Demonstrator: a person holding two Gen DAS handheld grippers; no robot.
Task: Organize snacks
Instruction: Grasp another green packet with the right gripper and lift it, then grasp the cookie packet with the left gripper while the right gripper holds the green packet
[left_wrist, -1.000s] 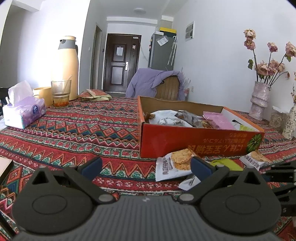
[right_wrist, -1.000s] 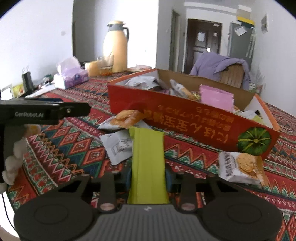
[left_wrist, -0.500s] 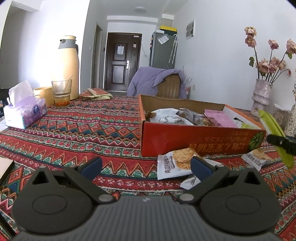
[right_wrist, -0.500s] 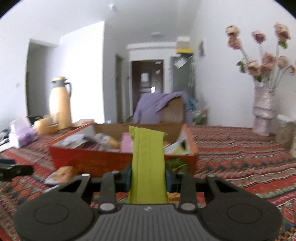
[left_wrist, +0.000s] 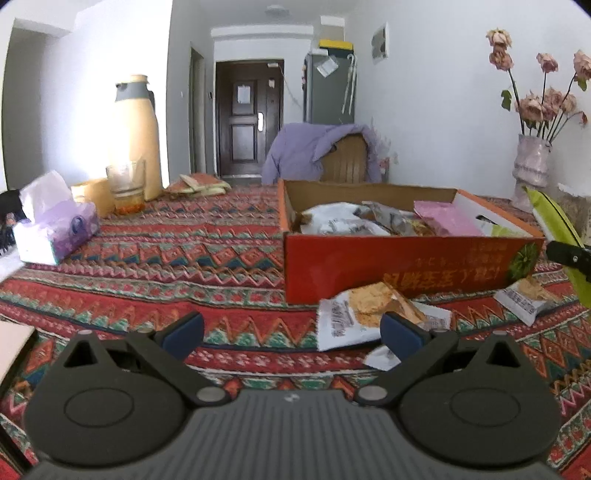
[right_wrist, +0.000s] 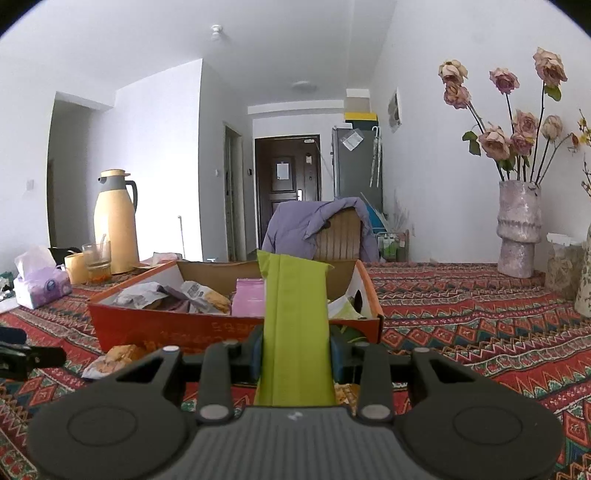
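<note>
My right gripper (right_wrist: 295, 354) is clamped on a flat lime-green snack packet (right_wrist: 293, 325), blue pads pressing both long edges. The packet stands upright between the fingers, top edge in front of the open orange cardboard box (right_wrist: 236, 325). I'm holding that gripper level, above the patterned red tablecloth (right_wrist: 480, 332), pointed at the box's right end, near side. In the left wrist view the same packet (left_wrist: 554, 225) shows at the far right edge, tilted, beside the box's right corner.

My left gripper (left_wrist: 291, 332) is spread wide, nothing between the blue pads (left_wrist: 183, 328). It sits low and level over the cloth, aimed past the box's left corner.

Box holds white, silver and pink wrappers. Loose on the cloth against its front wall: a white cracker packet (left_wrist: 354, 314) just ahead of my left gripper's right finger, and a smaller white cracker packet (left_wrist: 524, 295) near the box's right corner.
</note>
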